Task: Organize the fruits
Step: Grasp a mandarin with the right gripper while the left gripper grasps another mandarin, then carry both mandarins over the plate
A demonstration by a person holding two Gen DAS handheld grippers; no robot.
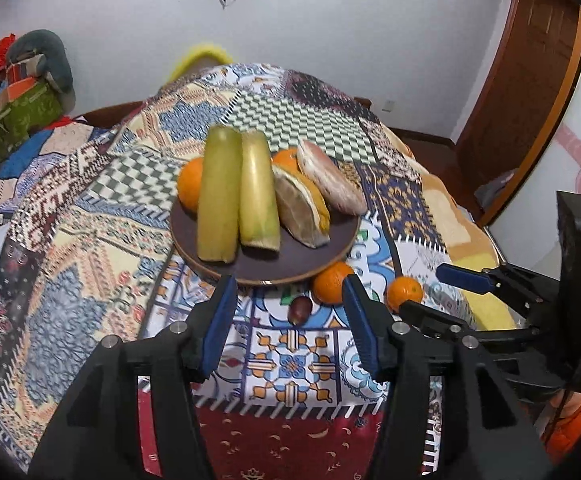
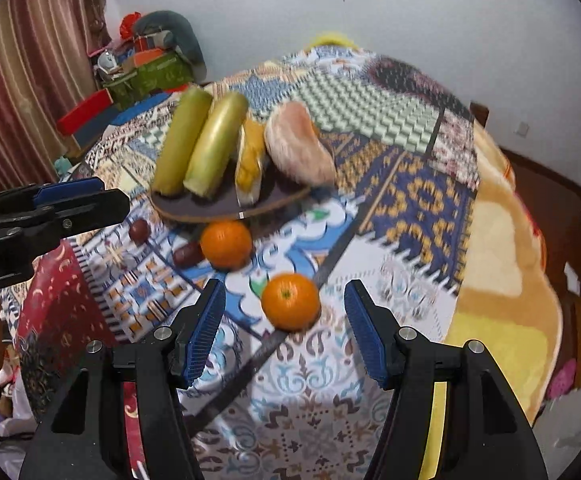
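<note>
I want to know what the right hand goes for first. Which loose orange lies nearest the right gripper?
The orange lying just ahead of the right gripper, in line with its open jaws. The other loose orange sits farther off, beside the plate.

Bare quilt [image 2: 410, 216] right of plate [image 2: 194, 212]; oranges [image 2: 290, 301] seemingly obstructing near edge

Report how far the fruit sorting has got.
Done: the brown plate already holds two green sugarcane pieces, pomelo wedges and oranges. In hand: nothing; the left gripper and right gripper are both open and empty, the right one lined up with the near orange. Left: two oranges and two dark red fruits on the cloth.
</note>
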